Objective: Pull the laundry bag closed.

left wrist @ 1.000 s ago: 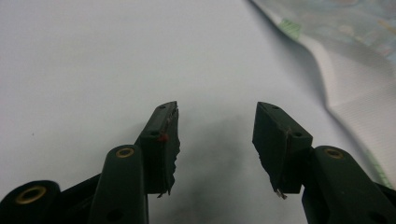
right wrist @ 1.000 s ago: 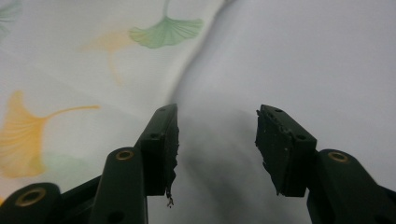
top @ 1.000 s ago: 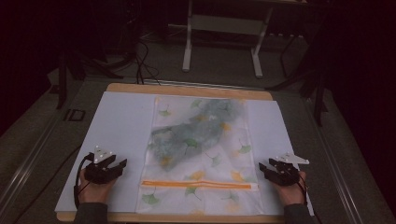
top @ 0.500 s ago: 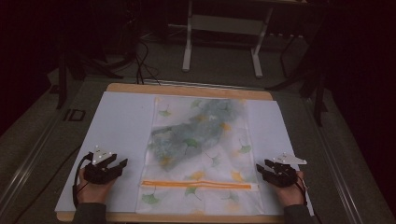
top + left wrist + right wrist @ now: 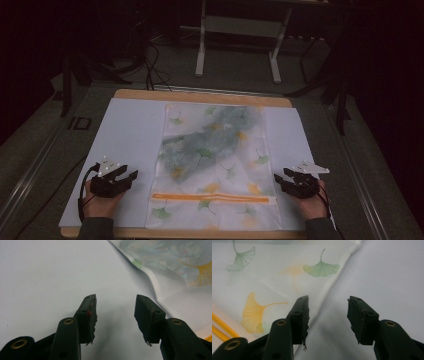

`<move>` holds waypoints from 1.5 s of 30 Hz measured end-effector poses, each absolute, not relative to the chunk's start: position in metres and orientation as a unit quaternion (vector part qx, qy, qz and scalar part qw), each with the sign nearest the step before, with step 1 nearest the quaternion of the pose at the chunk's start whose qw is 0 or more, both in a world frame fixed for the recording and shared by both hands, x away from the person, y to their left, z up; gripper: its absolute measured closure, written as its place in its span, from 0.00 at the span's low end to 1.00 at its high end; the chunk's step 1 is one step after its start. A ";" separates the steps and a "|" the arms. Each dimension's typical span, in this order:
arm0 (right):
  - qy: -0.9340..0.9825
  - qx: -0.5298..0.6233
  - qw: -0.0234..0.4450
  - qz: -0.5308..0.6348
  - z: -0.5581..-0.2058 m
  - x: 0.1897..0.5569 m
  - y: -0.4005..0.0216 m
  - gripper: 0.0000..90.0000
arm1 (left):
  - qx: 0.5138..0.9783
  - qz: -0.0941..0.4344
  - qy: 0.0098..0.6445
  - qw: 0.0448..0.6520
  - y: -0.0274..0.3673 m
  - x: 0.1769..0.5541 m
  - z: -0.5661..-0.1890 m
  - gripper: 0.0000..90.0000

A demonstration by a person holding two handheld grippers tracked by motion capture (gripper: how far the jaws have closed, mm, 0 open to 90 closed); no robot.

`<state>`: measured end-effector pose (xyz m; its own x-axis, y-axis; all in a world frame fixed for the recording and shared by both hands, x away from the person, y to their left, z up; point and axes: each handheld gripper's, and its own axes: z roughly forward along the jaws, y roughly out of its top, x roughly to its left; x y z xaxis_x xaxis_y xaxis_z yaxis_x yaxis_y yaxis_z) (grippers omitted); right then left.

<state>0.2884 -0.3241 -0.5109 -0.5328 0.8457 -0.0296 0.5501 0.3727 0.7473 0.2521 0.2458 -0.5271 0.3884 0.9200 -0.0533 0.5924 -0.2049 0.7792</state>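
Both grippers rested beside the leaf-print bag.
The left gripper at eight o'clock and the right gripper at four o'clock were spread, nothing pinched; the right's jaws had just been reopening.

Left hand: enters from the near edge, palm down, wrapped around the left gripper, which lies low and level, pointing forward and slightly inward; jaws spread wide with nothing between them, a cable looping off its outer side. Right hand: mirrored pose at the opposite side, holding the right gripper low, aimed inward; its jaws have just been opening and stand wide apart, gap empty.
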 end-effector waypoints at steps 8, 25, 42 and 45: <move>0.813 0.413 0.211 0.352 -0.505 0.292 -0.317 0.56 | 0.748 0.218 0.504 0.373 0.244 0.252 -0.526 0.58; 0.848 0.339 0.206 0.353 -0.488 0.300 -0.281 0.57 | 0.754 0.217 0.494 0.375 0.242 0.250 -0.522 0.58; 0.873 0.290 0.184 0.346 -0.482 0.305 -0.250 0.60 | 0.762 0.205 0.485 0.377 0.242 0.250 -0.522 0.58; 0.879 0.278 0.176 0.345 -0.481 0.305 -0.243 0.60 | 0.764 0.202 0.483 0.377 0.242 0.250 -0.522 0.58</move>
<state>0.3050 -0.2434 -0.4807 -0.7830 0.6109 -0.1175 0.3676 0.6067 0.7049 0.2496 0.2416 -0.5220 0.4508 0.8909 -0.0557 0.5858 -0.2481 0.7716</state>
